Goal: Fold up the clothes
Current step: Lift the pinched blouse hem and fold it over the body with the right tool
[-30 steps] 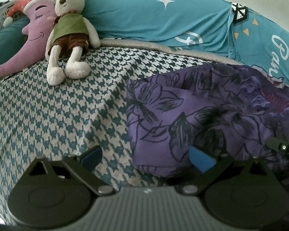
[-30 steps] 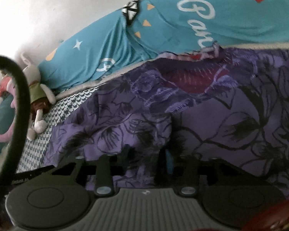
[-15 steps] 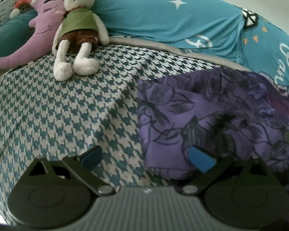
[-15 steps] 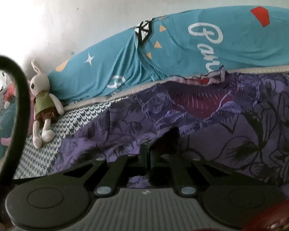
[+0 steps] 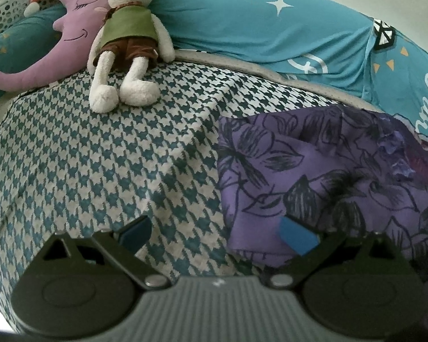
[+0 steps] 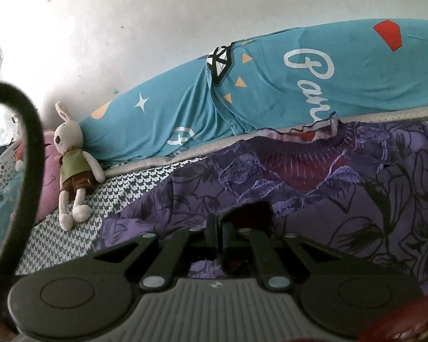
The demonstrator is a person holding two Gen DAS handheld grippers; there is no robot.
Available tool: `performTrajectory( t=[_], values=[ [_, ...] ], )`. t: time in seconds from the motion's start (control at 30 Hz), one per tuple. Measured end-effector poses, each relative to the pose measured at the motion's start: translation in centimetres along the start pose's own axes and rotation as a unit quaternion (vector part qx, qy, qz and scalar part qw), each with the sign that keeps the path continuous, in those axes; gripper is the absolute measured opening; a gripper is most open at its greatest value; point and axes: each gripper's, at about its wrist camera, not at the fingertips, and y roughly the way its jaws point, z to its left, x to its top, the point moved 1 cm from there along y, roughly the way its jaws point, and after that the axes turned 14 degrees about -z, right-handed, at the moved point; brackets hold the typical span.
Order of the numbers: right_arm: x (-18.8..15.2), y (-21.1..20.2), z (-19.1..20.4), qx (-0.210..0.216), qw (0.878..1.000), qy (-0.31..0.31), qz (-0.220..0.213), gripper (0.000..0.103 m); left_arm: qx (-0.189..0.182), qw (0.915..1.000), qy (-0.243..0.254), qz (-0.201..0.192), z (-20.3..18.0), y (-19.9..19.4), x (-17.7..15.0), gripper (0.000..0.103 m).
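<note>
Garment: a purple floral garment (image 5: 314,176) lies spread on the houndstooth bedspread (image 5: 100,156), its neckline (image 6: 308,148) toward the teal pillows (image 6: 271,91) at the wall
Fold state: partly doubled or rumpled near its left edge, judging by the ridges there; whether a fold has been laid I cannot tell
Long axis: seems to run across the bed, side to side along the pillows, though its far right end is cut off in both views
Pointing: collar away from the person, hem side toward the tongs
Right gripper (image 6: 222,228): fingers drawn together with a tuft of dark cloth bunched at the tips; it looks pinched on the garment just below the neckline
Left gripper (image 5: 216,230): spread wide, holding nothing; the left blue pad (image 5: 134,229) is over bare bedspread, the right one over the garment's near left corner
Key relation: the garment's left edge lies between the left fingers, slightly right of centre, so the left hand is the nearer one to that free corner; the right hand is already mid-cloth
Judgement: a matching grip on the left would need a small shift right and down onto the edge
Surroundings: a plush rabbit (image 5: 125,37) and a pink moon cushion (image 5: 62,37) rest well apart to the left, a white basket (image 5: 5,11) behind them
</note>
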Motion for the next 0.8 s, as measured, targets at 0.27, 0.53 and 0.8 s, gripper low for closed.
performTrajectory(
  t=[0.27,0.53,0.8],
  values=[
    [1.4,-0.4,0.1,0.01,1.0,-0.004,-0.026,0.006,0.0,1.0,0.004,-0.005,-0.2,-0.1,-0.1,0.1],
    [4.1,-1.8,-0.2,0.01,0.997,0.0,-0.077,0.006,-0.003,0.9999,0.011,-0.009,-0.8,-0.2,-0.4,0.1],
    [7.4,-5.9,-3.4,-0.086,0.986,-0.021,-0.144,0.006,-0.009,0.9997,0.019,-0.009,-2.1,-0.1,-0.7,0.1]
  ],
)
